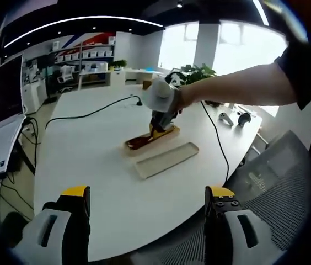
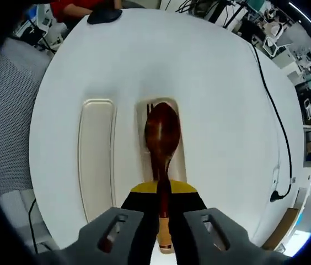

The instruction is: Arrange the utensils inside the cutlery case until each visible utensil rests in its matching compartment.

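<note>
In the left gripper view, my left gripper (image 1: 146, 207) sits low at the near edge of a large white table (image 1: 89, 160), its two yellow-tipped jaws standing wide apart with nothing between them. Well ahead of those jaws, out on the tabletop, I see the cutlery case (image 1: 151, 138), a long tan tray with dark reddish utensils lying in it. Just nearer to my jaws, beside the case and roughly parallel to it, lies its pale lid (image 1: 166, 160), flat and separate. My right gripper (image 1: 161, 124) reaches in from the right on a person's bare arm (image 1: 238, 85), its tip pressed down over the far end of the case. A black cable (image 1: 89, 115) runs across the table beyond the case, and a grey mesh chair (image 1: 277, 182) stands off to the right of my jaws.

In the right gripper view, I look straight down along the right gripper's jaws, which are closed on the handle of a dark wooden spoon (image 2: 162, 138). The spoon's bowl lies just ahead of the jaws inside the case, over the tines of a fork (image 2: 150, 107) peeking out past its far edge. The lid rests to the left of the jaws, apart from the case
</note>
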A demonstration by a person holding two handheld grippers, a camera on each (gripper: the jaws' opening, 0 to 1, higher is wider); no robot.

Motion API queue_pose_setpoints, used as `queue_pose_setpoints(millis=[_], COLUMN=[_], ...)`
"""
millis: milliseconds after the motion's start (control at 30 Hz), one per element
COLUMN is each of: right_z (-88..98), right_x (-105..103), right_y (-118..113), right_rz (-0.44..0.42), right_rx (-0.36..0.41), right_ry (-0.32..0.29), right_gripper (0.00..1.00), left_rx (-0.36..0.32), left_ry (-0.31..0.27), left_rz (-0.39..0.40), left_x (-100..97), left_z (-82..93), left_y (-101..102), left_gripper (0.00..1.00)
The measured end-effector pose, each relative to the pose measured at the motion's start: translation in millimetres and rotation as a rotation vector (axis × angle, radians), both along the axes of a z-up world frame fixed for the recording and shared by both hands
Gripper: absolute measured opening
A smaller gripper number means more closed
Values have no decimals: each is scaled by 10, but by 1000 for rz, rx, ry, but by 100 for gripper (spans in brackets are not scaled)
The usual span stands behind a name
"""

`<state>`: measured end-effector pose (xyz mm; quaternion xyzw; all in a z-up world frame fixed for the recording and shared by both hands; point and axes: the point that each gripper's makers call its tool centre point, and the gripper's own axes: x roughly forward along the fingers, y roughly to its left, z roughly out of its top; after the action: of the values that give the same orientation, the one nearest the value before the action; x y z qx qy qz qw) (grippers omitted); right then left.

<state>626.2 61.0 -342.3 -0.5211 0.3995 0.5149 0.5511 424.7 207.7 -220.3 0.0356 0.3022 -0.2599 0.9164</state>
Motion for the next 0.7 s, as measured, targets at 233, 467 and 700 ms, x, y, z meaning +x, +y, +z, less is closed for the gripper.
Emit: queue_pose_setpoints(millis=[233,467,700], right_z=[-52,-68,-97], right_x=[3,-8,-59], right_y=[-24,-17,-18], right_rz=[-11,-20,-68], right_rx=[-2,-1,-6], right_ry=[15,14,37], right_gripper=[1,1,2], left_rx=[-7,0,-2], left_ry=[13,17,12], left_rz=[-1,-1,10], left_x=[-11,-21,-21], left_z=[-19,-29,-18], left_y=[6,22,45], left_gripper=[88,88,88])
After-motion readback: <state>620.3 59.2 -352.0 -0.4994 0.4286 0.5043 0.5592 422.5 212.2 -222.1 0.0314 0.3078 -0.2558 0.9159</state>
